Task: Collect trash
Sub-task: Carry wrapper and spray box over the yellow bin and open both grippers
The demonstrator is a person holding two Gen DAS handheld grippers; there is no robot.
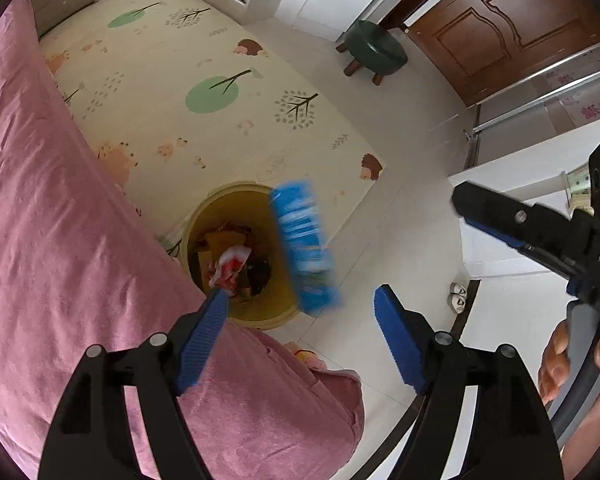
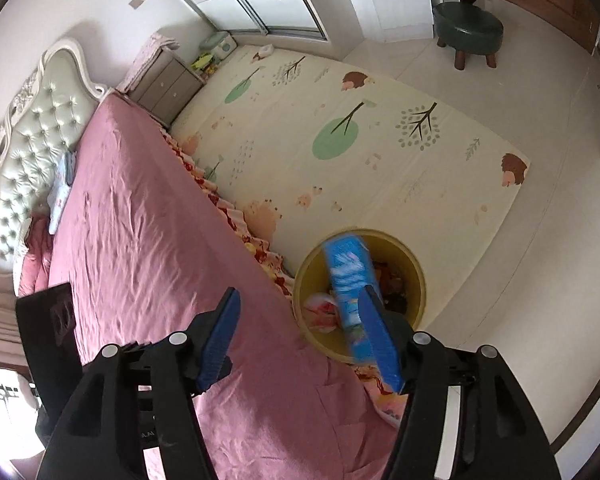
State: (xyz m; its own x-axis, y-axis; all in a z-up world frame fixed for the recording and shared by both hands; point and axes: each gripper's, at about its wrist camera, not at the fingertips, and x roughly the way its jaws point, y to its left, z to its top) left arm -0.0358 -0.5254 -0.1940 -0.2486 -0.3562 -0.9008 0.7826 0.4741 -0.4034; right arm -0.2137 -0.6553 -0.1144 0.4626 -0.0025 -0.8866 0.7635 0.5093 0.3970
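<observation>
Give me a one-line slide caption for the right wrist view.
Blurred blue package over the yellow bin beside the pink bed, right tool open.

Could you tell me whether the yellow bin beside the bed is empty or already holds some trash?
It already holds trash: the bin shows crumpled red-and-white wrapping and dark scraps inside.

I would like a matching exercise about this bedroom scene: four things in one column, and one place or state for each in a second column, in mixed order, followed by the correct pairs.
Things:
1. blue box
2. yellow bin
3. green stool
4. pink bedspread

Places or states:
A. stands on the tiled floor near the brown door
B. blurred, in the air above the bin
C. covers the bed
D. stands on the play mat beside the bed, with trash inside

Pairs: 1-B, 2-D, 3-A, 4-C
</observation>
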